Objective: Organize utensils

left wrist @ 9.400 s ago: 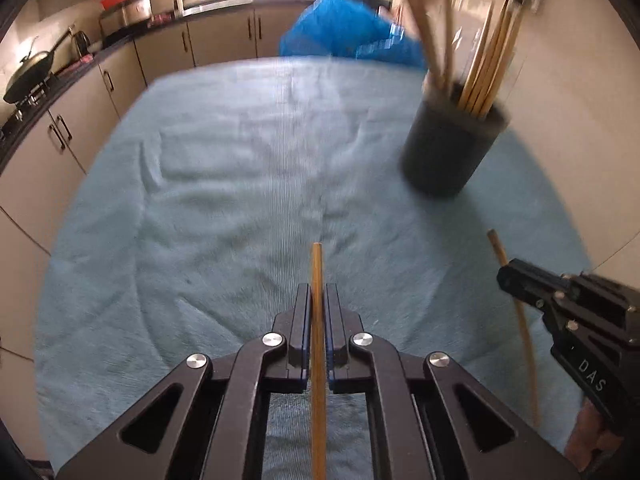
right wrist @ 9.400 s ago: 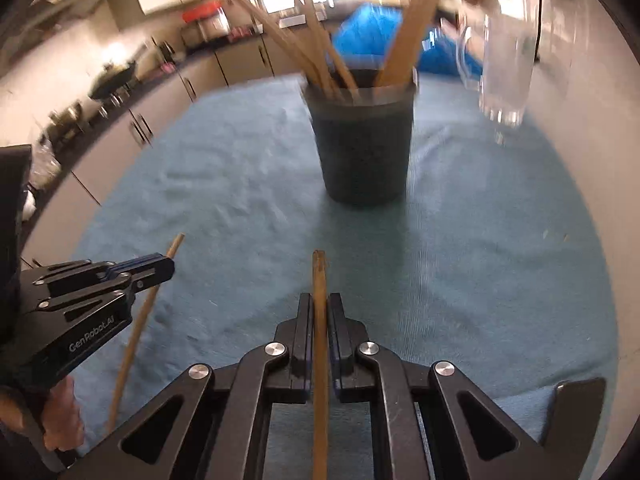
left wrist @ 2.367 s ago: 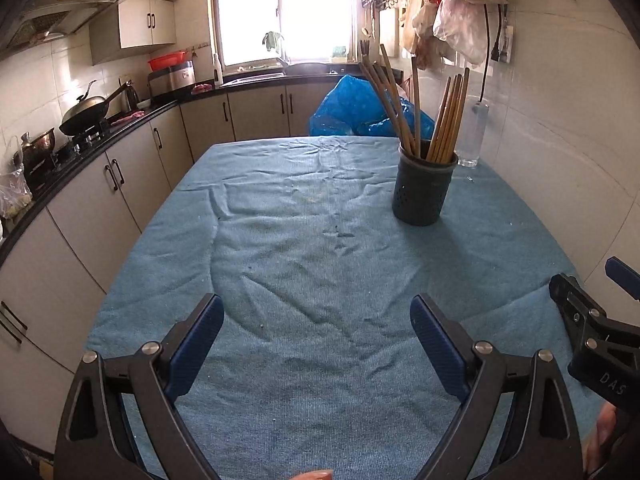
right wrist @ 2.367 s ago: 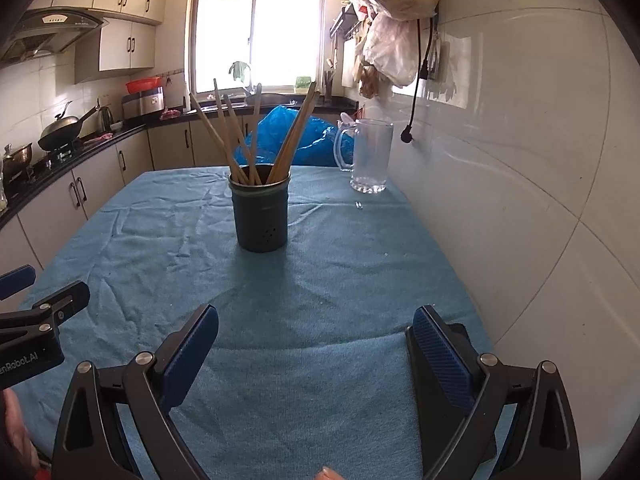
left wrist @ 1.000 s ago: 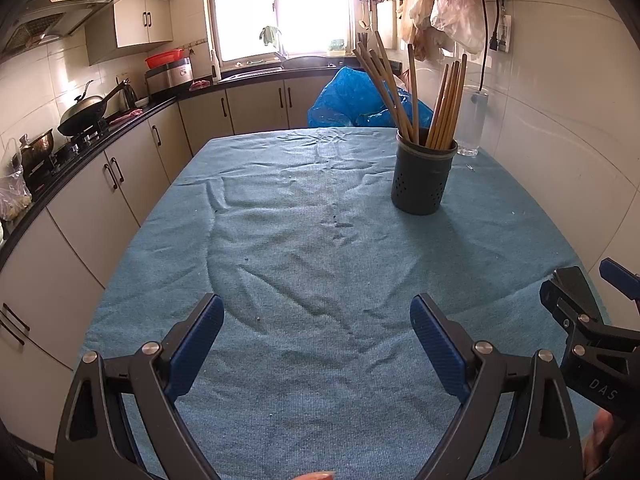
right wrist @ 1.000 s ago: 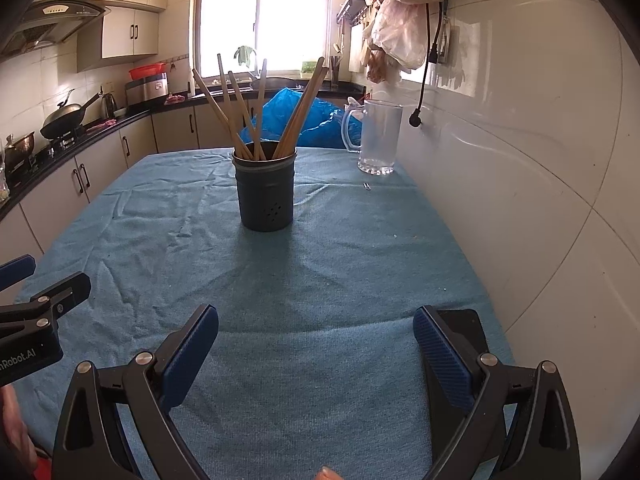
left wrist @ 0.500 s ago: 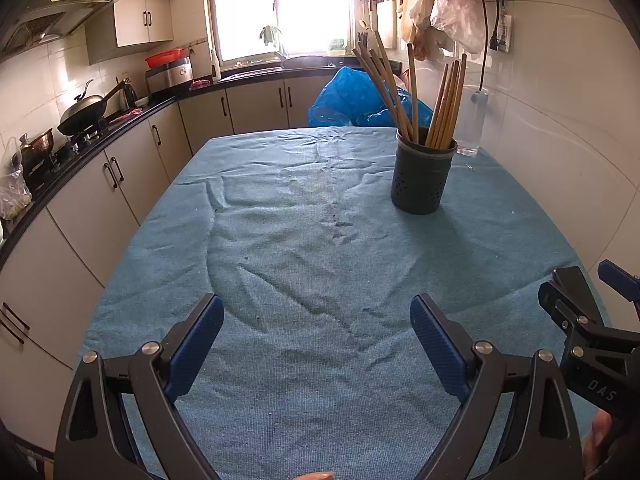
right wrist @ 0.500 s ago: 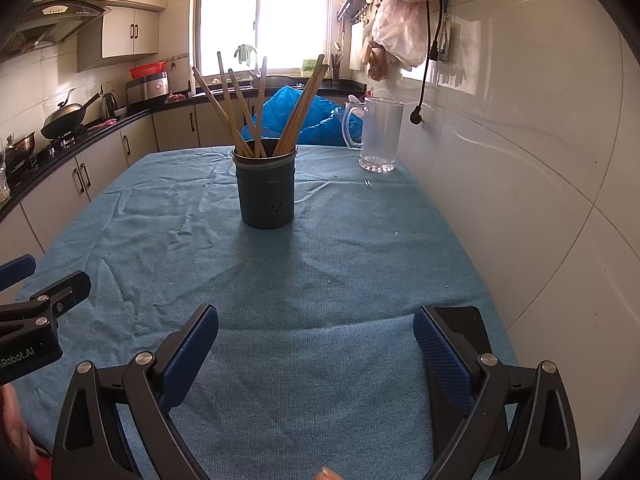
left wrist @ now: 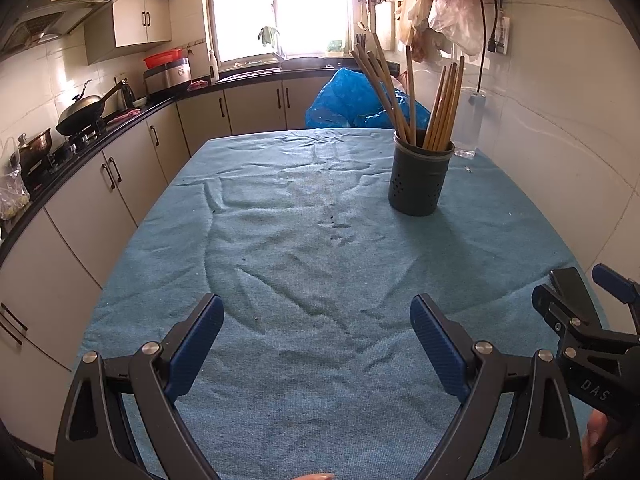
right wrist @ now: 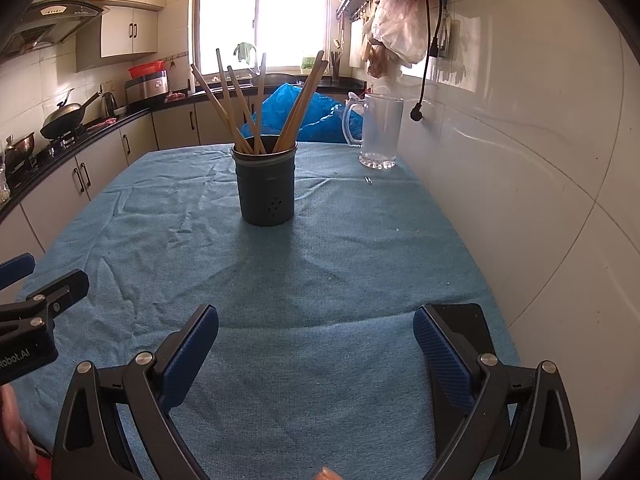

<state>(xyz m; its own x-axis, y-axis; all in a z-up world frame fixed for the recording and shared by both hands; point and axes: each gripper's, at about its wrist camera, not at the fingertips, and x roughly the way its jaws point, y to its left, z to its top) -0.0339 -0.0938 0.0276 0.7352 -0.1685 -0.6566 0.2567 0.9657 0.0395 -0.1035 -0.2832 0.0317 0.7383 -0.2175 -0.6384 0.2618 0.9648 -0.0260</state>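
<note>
I hold the left gripper (left wrist: 316, 344) and right gripper (right wrist: 316, 344) spread apart and empty over the blue-clothed counter (right wrist: 340, 272); chopsticks (right wrist: 256, 108) stand in the dark holder (right wrist: 266, 184), so I judge sorting done, next only a check for strays.

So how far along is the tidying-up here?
It looks finished. The chopsticks all stand in the dark holder, and none show on the blue cloth. Nothing is in hand: the left claw and right claw are both open and empty.
</note>
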